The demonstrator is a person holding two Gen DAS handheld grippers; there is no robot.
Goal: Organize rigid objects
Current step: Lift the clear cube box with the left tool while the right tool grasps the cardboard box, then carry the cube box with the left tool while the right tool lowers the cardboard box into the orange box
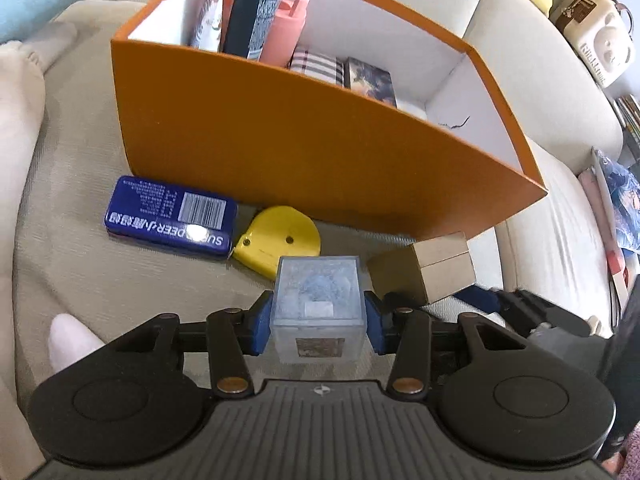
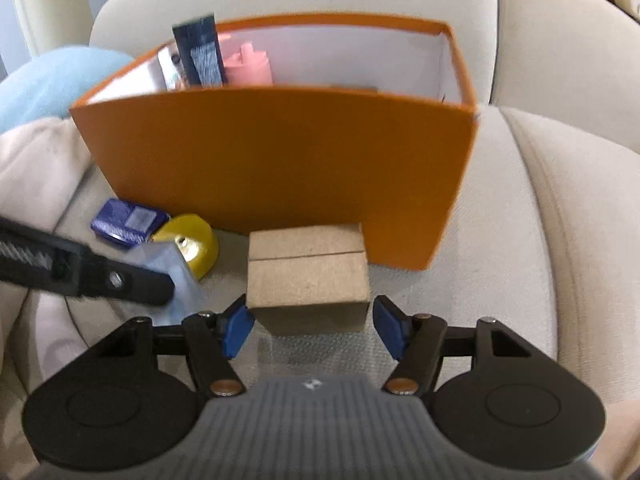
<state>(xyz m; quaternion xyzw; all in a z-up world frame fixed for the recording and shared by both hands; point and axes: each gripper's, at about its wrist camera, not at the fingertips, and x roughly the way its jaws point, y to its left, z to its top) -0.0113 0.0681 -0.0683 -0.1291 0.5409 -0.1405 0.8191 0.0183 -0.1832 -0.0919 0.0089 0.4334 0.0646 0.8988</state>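
On the sofa cushion, the left gripper [image 1: 318, 316] has its jaws pinching a frosted clear cube [image 1: 318, 304] just before the orange box [image 1: 320, 148]. The right gripper [image 2: 314, 328] straddles the small cardboard box [image 2: 307, 276], jaws spread, one pad apparently clear. It should centre, close squarely, then lift over the wall.

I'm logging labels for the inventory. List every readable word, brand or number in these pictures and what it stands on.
"SUPERDEER", seen upside down, only partly legible under glare: blue tin on the sofa cushion.
Barcode and fine white print on the same tin: too small to read.
Lettering on the cream bear-face bag: blurred, unreadable.
Print on the dark upright pack in the orange box: unreadable.
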